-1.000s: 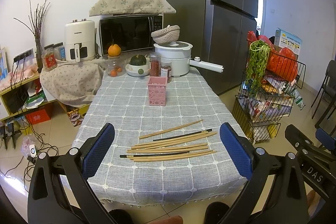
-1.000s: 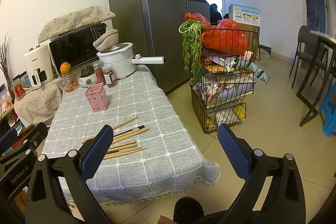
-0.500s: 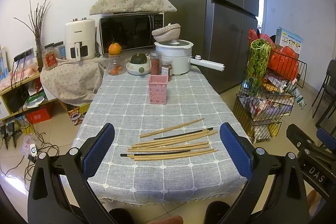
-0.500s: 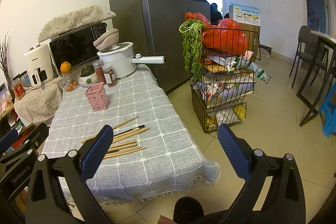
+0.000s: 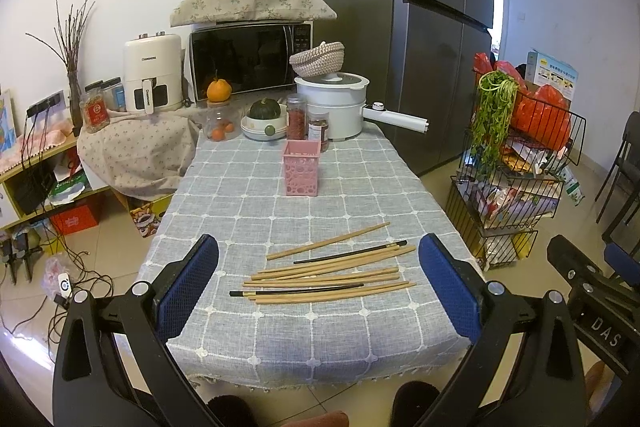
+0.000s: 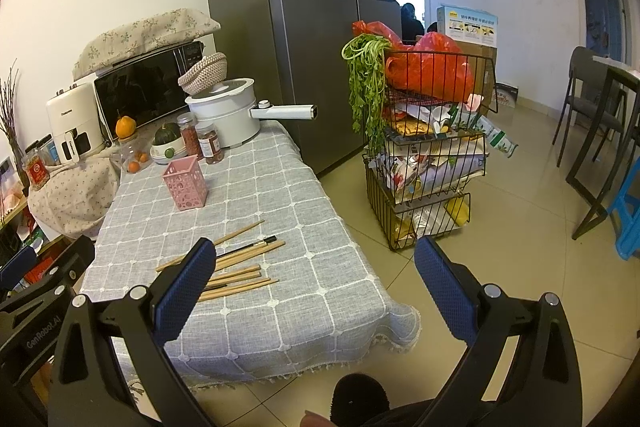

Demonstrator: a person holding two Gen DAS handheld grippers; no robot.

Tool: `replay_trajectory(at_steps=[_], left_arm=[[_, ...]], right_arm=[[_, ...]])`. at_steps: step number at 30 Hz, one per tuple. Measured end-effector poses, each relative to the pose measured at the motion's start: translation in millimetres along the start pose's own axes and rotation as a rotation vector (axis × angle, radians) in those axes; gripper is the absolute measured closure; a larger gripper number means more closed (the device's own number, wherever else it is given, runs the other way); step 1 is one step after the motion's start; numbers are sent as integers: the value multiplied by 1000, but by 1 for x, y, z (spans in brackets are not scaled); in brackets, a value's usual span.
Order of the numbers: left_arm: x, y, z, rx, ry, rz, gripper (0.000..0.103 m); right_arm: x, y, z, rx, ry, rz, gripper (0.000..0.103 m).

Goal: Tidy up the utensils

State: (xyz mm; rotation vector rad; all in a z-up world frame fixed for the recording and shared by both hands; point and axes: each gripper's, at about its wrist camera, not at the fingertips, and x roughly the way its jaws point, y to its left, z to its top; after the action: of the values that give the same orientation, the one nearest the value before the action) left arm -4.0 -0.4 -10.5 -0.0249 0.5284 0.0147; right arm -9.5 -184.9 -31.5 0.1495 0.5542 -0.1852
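In the right wrist view the blue left finger pad (image 6: 185,291) of the right gripper (image 6: 316,293) covers the near ends of the chopsticks (image 6: 236,267), so their full count and length cannot be read there; only the far tips show, at centre left of the frame. The left wrist view shows the whole pile of chopsticks (image 5: 328,273) in the lower middle, lying loose on the grey checked cloth of the desk (image 5: 280,203): mostly pale wooden sticks with two dark ones among them, overlapping so closely that an exact count is hard to make out. The pink holder (image 5: 301,167) stands upright above them in that frame, well apart from the pile; its inside cannot be seen from either camera. In the right wrist view the same pink holder (image 6: 185,183) sits at middle left.

The left gripper (image 5: 318,287) is spread wide with nothing between its pads, framing the pile from in front of the desk edge. The right gripper is equally wide and holds nothing, pointed past the desk corner toward the floor. Only the right wrist view shows the wire rack (image 6: 424,171) in full; the left wrist view crowds it against the right side.
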Motion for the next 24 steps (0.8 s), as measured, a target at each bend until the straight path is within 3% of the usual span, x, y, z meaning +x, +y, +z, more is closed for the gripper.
replay_trajectory(at_steps=[5,11,15,24], left_arm=[[13,8,-8,-3,38,6,7],[63,28,-3,-68,224,-37,7],[88,36,-7,-96,297,-31,7],[121,26,-12,-62,354,-11,7]], right_arm=[[8,-3,-3,20,19,13,6],[45,-25,-5,138,139,80,6],[74,-32,-12,189,224,102,6],[110,-29,-21,203,307,100,6]])
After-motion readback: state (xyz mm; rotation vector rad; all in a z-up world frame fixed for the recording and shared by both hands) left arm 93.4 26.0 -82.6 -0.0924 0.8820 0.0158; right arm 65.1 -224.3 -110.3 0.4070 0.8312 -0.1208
